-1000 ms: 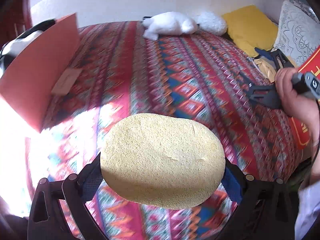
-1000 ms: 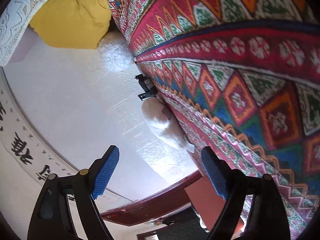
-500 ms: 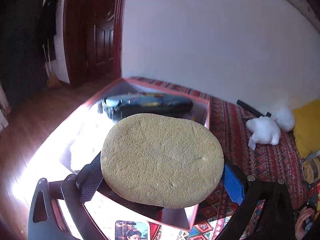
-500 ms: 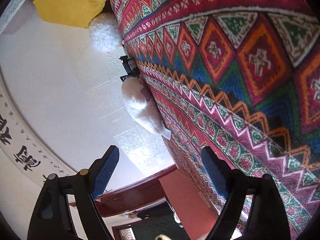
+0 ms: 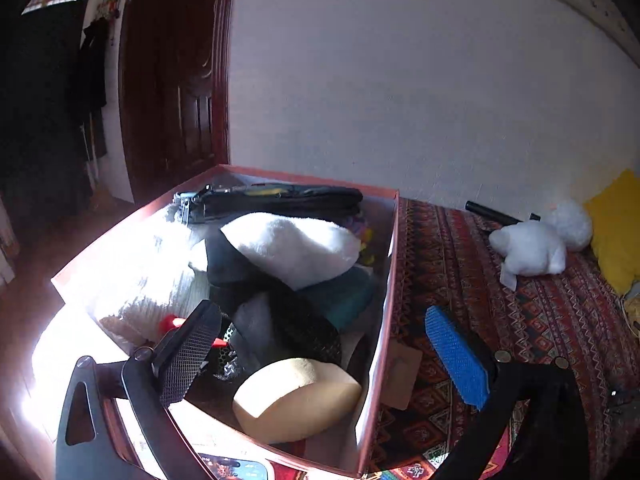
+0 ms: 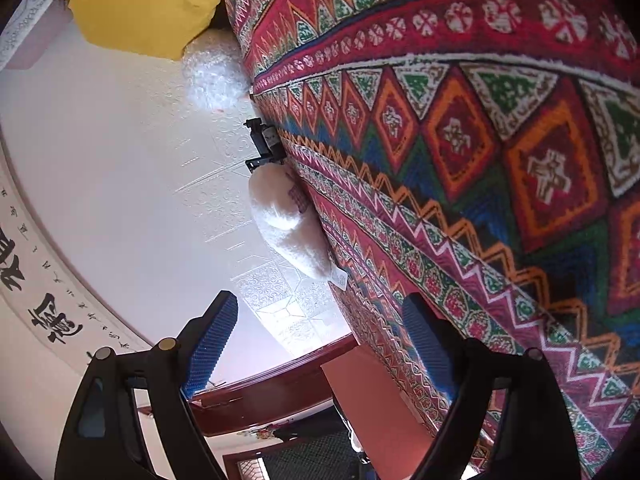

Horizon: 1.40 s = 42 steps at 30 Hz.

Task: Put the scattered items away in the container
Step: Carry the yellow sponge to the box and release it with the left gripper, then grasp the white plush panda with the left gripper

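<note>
Left wrist view: the left gripper (image 5: 324, 356) stands apart and empty above the red cardboard box (image 5: 394, 264); the oval tan sponge (image 5: 296, 398) lies inside at its near corner, beside black-and-white soft items. Farther off, a white plush toy (image 5: 528, 248) rests on the patterned red bedspread (image 5: 540, 320). Right gripper (image 6: 320, 344) spread wide, empty.
</note>
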Each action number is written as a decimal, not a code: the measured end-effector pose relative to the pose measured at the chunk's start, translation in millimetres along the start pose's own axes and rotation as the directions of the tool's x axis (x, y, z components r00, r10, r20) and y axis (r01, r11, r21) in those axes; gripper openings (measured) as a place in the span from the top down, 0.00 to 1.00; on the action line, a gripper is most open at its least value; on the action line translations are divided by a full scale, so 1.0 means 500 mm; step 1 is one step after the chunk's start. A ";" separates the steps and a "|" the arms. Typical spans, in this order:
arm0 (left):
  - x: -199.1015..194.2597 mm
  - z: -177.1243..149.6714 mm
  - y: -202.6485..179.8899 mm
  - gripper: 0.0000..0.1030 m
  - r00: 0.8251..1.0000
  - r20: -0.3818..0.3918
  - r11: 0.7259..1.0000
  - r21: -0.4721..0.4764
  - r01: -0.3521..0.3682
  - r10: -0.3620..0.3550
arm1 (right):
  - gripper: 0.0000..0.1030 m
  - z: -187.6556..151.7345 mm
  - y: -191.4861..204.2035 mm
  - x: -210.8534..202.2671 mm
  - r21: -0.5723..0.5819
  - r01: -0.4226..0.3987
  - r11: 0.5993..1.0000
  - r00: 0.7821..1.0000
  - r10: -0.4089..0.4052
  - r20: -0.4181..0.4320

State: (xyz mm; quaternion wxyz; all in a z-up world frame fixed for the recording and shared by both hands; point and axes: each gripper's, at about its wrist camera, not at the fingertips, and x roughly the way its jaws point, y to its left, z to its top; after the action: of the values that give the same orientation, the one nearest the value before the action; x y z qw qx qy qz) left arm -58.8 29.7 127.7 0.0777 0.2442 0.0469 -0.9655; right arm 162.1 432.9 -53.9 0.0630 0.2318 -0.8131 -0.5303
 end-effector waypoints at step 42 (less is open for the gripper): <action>0.626 -0.062 -0.914 0.66 0.997 -0.071 0.700 0.710 0.071 -0.028 | 0.15 0.031 -0.002 0.038 0.130 -0.037 0.991 0.999 0.041 -0.021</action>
State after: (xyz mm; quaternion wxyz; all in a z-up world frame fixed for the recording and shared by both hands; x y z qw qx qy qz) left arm -395.4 443.5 -25.5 -0.0500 0.2802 -0.3208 -0.9034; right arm 140.3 437.3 -64.0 0.0679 0.2257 -0.8493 -0.4723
